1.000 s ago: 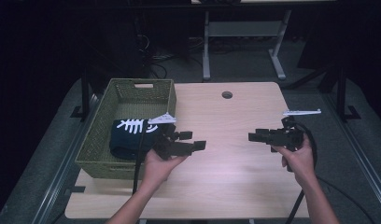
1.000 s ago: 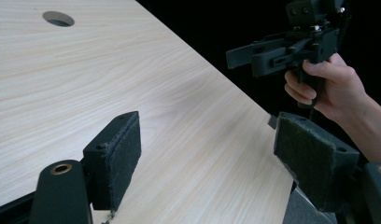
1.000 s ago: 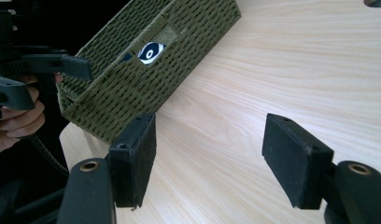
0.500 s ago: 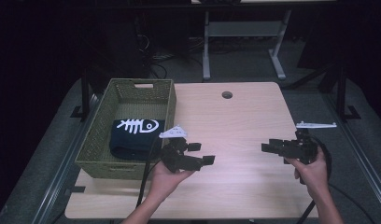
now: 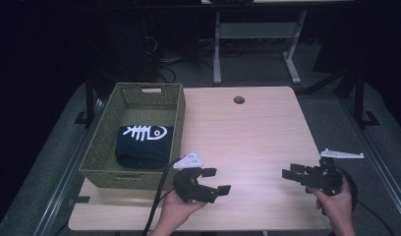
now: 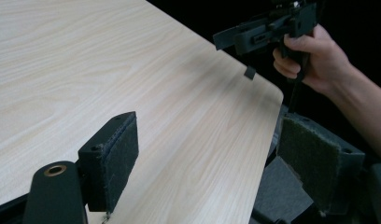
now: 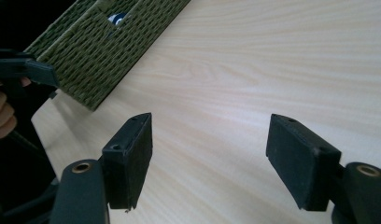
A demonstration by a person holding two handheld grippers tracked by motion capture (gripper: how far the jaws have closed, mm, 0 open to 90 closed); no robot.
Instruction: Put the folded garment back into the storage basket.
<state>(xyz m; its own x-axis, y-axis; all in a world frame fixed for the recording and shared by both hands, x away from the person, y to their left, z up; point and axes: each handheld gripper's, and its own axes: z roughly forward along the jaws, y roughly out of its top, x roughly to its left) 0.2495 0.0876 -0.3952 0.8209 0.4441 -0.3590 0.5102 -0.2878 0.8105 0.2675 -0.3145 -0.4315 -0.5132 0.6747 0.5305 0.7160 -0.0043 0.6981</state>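
Step in hand: both hands look to be backing off to the near edge of the table (image 5: 247, 128), the folded garment already in the basket; judged from how things lie, this is the parking of the tools.
Garment: a dark, folded piece of clothing with a white fish-skeleton print (image 5: 143, 143) lies flat on the floor of the woven olive basket (image 5: 175, 118), well apart from both tools.
Left gripper (image 5: 213, 180): held low over the near edge just beside the basket's front corner; jaws spread wide with nothing between them, bare wood between the pads (image 6: 115, 163).
Right gripper (image 5: 296, 173): held over the table's near right corner; jaws have just been opening and stand apart, with nothing but tabletop between the felt pads (image 7: 131, 154).
Basket: sits at the table's left edge, its woven wall (image 7: 102, 51) seen past the right gripper's jaws.
Doing it well: keep both sets of jaws released and level, bring them down gently onto bare wood, and keep the left one off the basket wall so the basket isn't nudged.
Cable: the left gripper's cable (image 5: 157, 201) trails off the front edge; let it hang free, away from the basket corner.
Risk: a snag on the weave would shift the basket and disturb the fold.
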